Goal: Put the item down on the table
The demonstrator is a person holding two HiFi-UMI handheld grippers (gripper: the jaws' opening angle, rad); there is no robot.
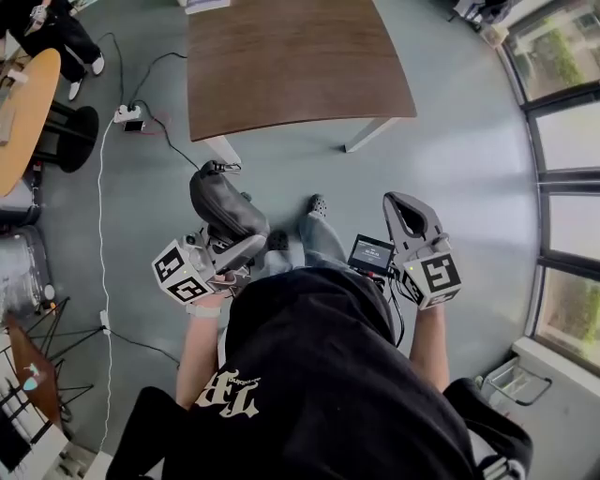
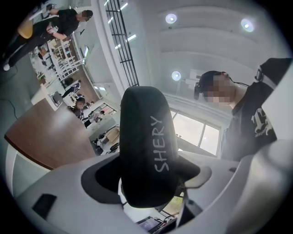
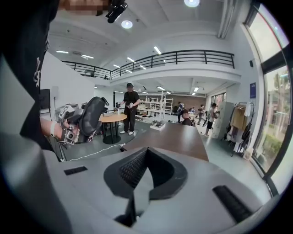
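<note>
A black oblong case (image 1: 225,204) with "SHERY" printed on it (image 2: 149,146) stands upright between the jaws of my left gripper (image 1: 234,246), which is shut on its lower end (image 2: 149,185). I hold it in the air above the grey floor, short of the brown table (image 1: 291,56). My right gripper (image 1: 401,208) hovers at the right, its jaws closed together on nothing (image 3: 144,157). From the right gripper view the case (image 3: 91,114) shows at the left, and the brown table (image 3: 174,137) lies straight ahead.
A round wooden table (image 1: 23,103) and a person in black (image 1: 52,28) are at the far left. A power strip (image 1: 127,114) with cables lies on the floor near the brown table's left corner. Windows (image 1: 562,187) line the right wall.
</note>
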